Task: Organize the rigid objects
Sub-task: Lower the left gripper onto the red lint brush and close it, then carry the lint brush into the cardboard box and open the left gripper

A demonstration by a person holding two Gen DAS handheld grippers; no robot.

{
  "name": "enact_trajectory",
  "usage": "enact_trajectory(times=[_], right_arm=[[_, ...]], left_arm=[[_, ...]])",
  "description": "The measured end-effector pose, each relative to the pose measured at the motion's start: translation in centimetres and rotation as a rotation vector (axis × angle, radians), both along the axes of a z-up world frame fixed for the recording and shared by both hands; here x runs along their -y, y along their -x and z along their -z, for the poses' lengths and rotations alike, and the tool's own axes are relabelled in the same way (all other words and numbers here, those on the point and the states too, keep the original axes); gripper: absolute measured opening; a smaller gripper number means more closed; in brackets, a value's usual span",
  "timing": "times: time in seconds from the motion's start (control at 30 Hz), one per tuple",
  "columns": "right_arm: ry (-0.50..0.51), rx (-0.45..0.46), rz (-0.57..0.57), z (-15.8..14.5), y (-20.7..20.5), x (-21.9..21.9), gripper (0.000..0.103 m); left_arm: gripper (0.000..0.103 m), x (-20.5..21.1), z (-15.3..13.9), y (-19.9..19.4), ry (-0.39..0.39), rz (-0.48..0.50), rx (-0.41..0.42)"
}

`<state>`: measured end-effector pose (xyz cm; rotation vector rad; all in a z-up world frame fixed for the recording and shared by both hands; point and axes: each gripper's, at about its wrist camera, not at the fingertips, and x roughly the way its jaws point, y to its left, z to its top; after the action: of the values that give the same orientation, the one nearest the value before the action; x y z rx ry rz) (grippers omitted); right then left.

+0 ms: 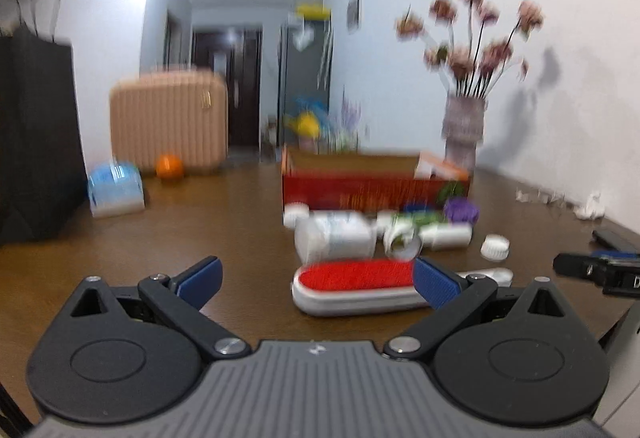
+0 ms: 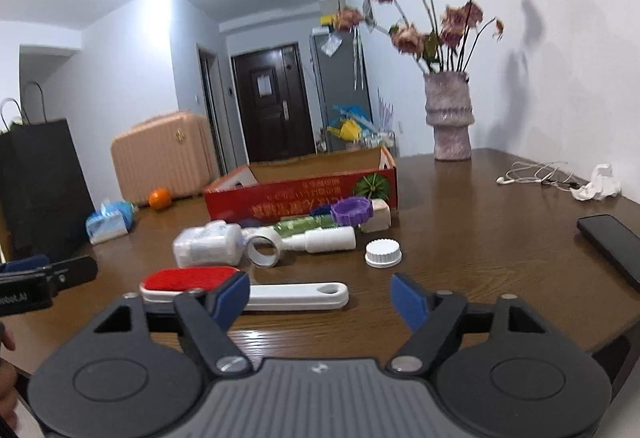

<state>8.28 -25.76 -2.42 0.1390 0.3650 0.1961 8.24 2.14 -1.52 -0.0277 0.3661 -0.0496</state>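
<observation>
A lint brush with a red pad [image 2: 188, 278] and white handle [image 2: 296, 296] lies on the brown table, nearest to me. My right gripper [image 2: 320, 298] hovers just before the handle, open, nothing between its blue pads. In the blurred left wrist view the same brush [image 1: 352, 288] lies ahead and my left gripper [image 1: 316, 280] is open near its red end. Behind the brush lie a clear white bottle [image 2: 208, 244], a tape roll [image 2: 264, 248], a white tube bottle [image 2: 324, 240], a white cap [image 2: 383, 253] and a purple lid [image 2: 352, 211]. A red cardboard box [image 2: 296, 194] stands open behind them.
A vase of dried flowers [image 2: 448, 118] stands at the back right. Earphones [image 2: 532, 174], crumpled tissue [image 2: 598, 184] and a dark phone [image 2: 612, 242] lie on the right. On the left are a black bag [image 2: 40, 182], a tissue pack [image 2: 108, 222], an orange [image 2: 160, 199] and a pink case [image 2: 164, 154].
</observation>
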Motion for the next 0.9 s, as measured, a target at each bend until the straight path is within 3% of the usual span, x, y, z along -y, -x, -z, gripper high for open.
enact_trajectory(times=[0.07, 0.13, 0.2, 0.4, 0.57, 0.73, 0.9], right_arm=[[0.014, -0.025, -0.005, 0.3, -1.7, 0.2, 0.069], [0.016, -0.065, -0.013, 0.6, -3.7, 0.5, 0.057], [0.002, -0.124, -0.027, 0.9, -5.7, 1.0, 0.053], [-0.005, -0.228, -0.028, 1.9, -10.3, 1.5, 0.031], [-0.018, -0.307, -0.056, 2.6, -12.5, 1.5, 0.029], [-0.026, -0.336, -0.09, 3.0, -13.3, 1.3, 0.011], [-0.011, -0.336, -0.109, 2.9, -13.4, 0.9, 0.01]], left_arm=[[0.103, -0.6, 0.3, -2.1, 0.02, 0.02, -0.081], [0.103, -1.1, 0.5, -3.6, 0.045, 0.023, -0.105], [0.102, -1.4, 0.7, -4.8, 0.064, 0.018, -0.126], [0.078, -2.5, 1.4, -9.1, 0.191, 0.06, -0.253], [0.058, -3.1, 2.6, -11.3, 0.275, 0.067, -0.355], [0.053, -3.5, 3.0, -11.4, 0.307, 0.065, -0.359], [0.046, -3.1, 2.6, -10.8, 0.288, 0.049, -0.339]])
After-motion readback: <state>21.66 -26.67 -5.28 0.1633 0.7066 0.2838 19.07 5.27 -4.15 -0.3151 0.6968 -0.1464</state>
